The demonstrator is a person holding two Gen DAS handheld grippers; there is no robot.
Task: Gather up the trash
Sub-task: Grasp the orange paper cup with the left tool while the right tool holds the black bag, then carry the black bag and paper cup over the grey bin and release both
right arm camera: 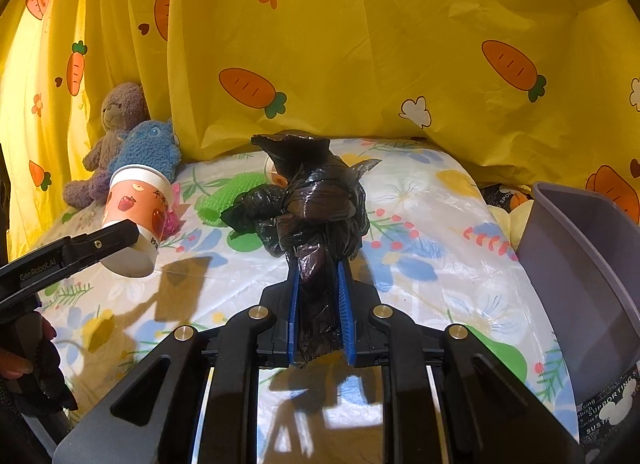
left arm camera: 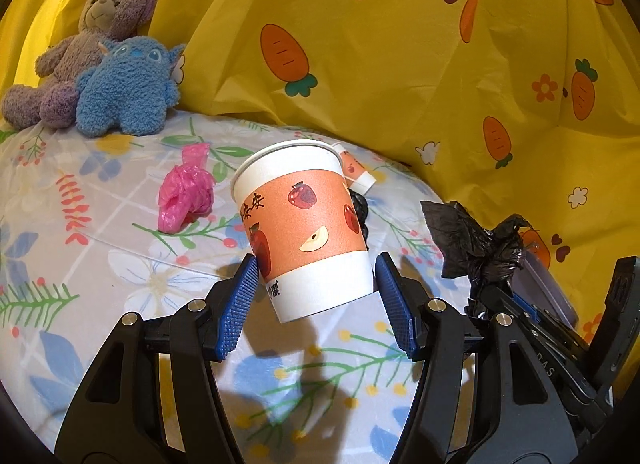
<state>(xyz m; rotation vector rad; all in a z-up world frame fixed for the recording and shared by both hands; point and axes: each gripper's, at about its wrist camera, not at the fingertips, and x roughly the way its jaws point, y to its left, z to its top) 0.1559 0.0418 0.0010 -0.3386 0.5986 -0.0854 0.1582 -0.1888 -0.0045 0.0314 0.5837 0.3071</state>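
My left gripper is shut on a paper cup with an orange apple-print band, held tilted above the floral sheet; the cup also shows in the right wrist view. My right gripper is shut on a crumpled black plastic bag, which also shows at the right of the left wrist view. A pink plastic bag lies on the sheet. A second paper cup lies on its side behind the held cup.
A grey bin stands at the right. A green spiky thing lies on the sheet. A brown teddy and a blue plush sit at the back left. A yellow carrot-print curtain hangs behind.
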